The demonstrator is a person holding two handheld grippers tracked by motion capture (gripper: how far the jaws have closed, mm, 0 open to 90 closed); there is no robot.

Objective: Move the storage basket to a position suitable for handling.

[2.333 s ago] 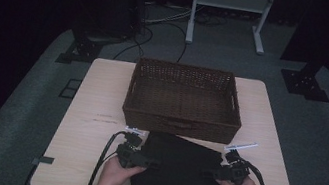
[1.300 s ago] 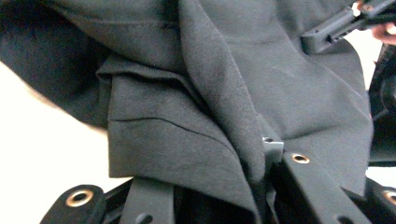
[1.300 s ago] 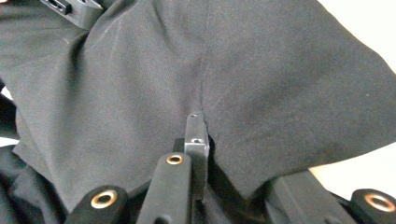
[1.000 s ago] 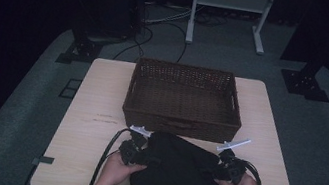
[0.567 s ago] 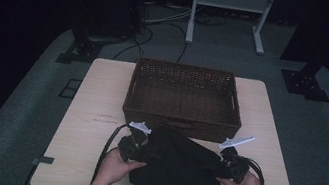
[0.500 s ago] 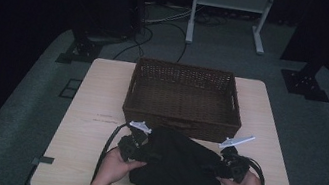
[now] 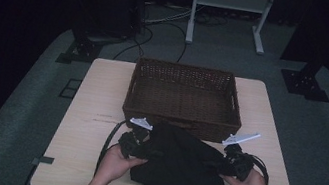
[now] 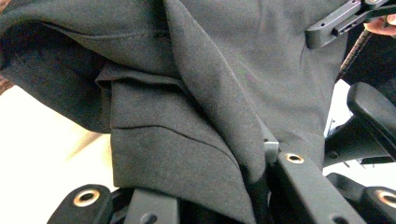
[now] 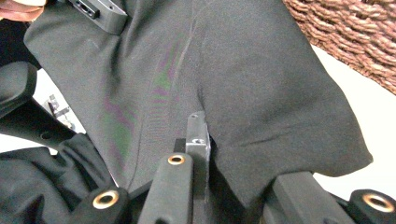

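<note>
I have the left gripper [image 7: 136, 141] and right gripper [image 7: 234, 161] clamped on the black folded cloth garment [image 7: 181, 163], raised off the worktop [image 7: 96, 96]; the brown wicker basket [image 7: 185, 78] awaits.

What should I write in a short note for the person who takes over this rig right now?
Left gripper: shut on the black cloth, at its left edge.
Right gripper: shut on the same cloth, at its right edge.
Cloth: partly lifted between both grippers; its lower part hangs onto the table, just in front of the basket.
Done: both edges gripped.
Left: probably to carry the cloth to the basket, which looks empty.
</note>
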